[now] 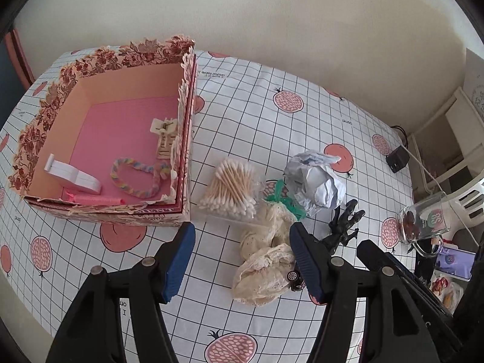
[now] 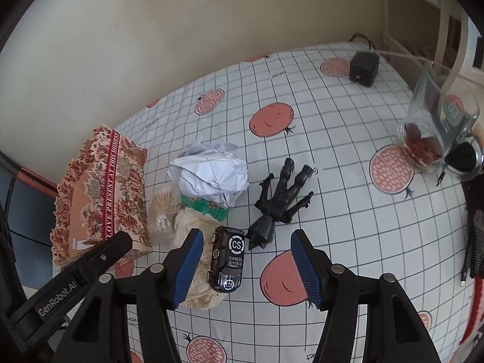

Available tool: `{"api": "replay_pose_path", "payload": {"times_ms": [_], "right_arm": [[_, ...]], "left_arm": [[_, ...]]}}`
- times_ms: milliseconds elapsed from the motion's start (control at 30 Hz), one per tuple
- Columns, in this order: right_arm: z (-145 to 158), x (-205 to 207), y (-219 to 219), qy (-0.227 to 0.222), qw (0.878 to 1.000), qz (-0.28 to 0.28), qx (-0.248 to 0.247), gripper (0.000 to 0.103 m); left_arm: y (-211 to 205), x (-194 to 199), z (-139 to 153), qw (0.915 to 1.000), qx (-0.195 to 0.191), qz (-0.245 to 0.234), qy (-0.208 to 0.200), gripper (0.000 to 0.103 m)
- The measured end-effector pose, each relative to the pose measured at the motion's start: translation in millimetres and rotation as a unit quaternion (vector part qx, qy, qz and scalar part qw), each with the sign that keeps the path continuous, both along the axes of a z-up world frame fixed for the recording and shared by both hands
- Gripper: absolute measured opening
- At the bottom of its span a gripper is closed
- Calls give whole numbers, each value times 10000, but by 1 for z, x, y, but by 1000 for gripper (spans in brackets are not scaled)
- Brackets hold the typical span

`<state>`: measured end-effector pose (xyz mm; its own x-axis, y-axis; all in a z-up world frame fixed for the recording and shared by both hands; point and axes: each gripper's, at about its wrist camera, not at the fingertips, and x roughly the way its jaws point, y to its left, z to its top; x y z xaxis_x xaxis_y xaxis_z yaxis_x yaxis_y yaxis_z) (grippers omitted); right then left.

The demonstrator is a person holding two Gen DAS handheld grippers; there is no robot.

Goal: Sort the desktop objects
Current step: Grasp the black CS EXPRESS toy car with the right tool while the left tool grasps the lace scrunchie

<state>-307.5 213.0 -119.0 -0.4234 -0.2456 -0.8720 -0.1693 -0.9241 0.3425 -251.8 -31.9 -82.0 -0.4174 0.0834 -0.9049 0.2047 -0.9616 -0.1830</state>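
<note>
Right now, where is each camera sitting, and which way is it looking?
Left wrist: on the left gripper, facing down at the flowery pink box, cotton swabs and cream lace cloth; its own blue-padded fingers show.
Right wrist: on the right gripper, facing down at the black toy car and black claw toy; its own fingers show.
Both share the box, crumpled white paper and glass mug.

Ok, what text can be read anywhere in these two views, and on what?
"CS", "EXPRESS": roof of the toy car.
"GenRobot.AI": left claw's arm.
"LOVE PRESENT AT THIS MOMENT": red band on the floral box, end partly blurred.
Tablecloth print and glass mug label: too small to read.
</note>
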Motion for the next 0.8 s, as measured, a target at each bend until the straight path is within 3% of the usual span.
{"api": "replay_pose_path", "payload": {"times_ms": [167,367,633,800], "right_arm": [[-19,-3,7,-287,9978,-176,-563,64],[-37,-8,-2,-579,9963,-189,-610,64],[-58,-13,-9,-867,9908,-331,-988,64],[-61,-14,-10,-945,9901,-419,-951,64]], "left_arm": [[3,-6,-22,9994,170,-59,-287,66],[5,-10,-42,9982,202,-65,-558,66],[-7,-10,-63,9943,542,182,-899,66],[-10,-10,-70,9918,712,249,-1029,66]]}}
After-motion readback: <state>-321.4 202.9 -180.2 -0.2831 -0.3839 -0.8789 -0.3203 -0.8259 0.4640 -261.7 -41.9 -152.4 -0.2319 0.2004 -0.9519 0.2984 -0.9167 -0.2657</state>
